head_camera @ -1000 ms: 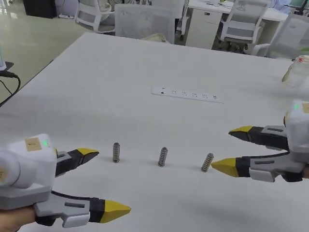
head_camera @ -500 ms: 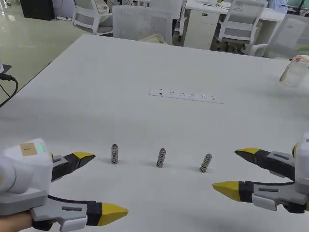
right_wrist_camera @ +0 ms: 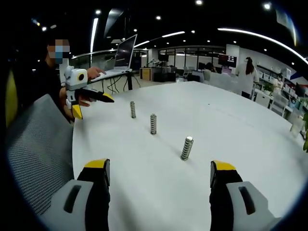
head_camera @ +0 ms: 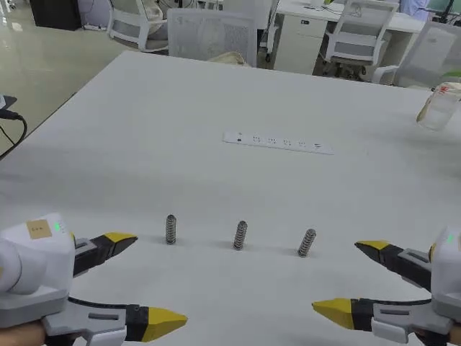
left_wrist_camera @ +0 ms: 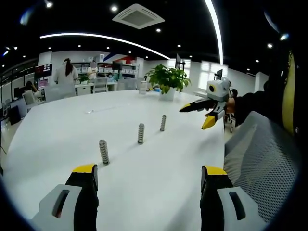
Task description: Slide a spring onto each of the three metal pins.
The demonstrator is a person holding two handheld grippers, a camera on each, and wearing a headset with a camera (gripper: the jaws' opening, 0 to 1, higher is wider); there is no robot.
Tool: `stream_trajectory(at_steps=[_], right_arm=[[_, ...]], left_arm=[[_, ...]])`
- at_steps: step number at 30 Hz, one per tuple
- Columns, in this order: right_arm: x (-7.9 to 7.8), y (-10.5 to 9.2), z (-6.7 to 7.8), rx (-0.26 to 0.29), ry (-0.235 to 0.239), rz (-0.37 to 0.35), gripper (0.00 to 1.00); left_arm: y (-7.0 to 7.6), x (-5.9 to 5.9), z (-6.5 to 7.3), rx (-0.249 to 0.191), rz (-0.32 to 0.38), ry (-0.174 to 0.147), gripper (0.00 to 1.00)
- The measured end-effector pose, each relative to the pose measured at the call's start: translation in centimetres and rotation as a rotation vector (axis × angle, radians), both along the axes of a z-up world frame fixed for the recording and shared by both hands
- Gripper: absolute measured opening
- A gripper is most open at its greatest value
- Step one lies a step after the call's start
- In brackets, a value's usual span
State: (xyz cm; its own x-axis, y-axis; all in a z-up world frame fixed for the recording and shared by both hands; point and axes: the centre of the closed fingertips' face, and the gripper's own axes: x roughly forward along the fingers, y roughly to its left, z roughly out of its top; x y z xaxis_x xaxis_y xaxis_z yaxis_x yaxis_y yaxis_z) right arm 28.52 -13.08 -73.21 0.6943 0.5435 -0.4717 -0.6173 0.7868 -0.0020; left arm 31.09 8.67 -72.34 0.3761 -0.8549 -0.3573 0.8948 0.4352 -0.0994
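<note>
Three springs, head view: left spring [head_camera: 171,229], middle spring [head_camera: 240,235] and right spring [head_camera: 307,243] stand in one row across the tabletop [head_camera: 216,108], well apart from each other. Long axes are near upright; the right one leans slightly.
Claws, head view: left claw [head_camera: 158,277] and right claw [head_camera: 336,275] are both spread wide, holding nothing, on the near side of the row.
Bearing, left gripper view: left spring [left_wrist_camera: 103,151] is nearest, ahead and left of the jaw gap; the other two recede toward the right claw [left_wrist_camera: 195,118].
Bearing, right gripper view: right spring [right_wrist_camera: 186,147] is nearest, ahead and roughly centred between the jaws; the left claw [right_wrist_camera: 95,108] hovers beyond the far spring.
Pin evidence, right gripper view: bright cap [right_wrist_camera: 188,139] tops the right spring, probably the head of a pin; resolution is too coarse to confirm.
Materials: springs are grey wire coils, ribbed, narrow cylinders. Tabletop is matte white, smooth. Claw tips are yellow, tapered, on black and grey bodies.
</note>
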Motion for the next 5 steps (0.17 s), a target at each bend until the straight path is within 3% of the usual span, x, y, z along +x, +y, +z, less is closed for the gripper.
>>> stream_trajectory(at_steps=[5], right_arm=[[-0.06, 0.23, -0.67, 0.009, 0.005, -0.011, 0.94]], left_arm=[[0.24, 0.03, -0.49, 0.007, 0.006, 0.007, 0.86]])
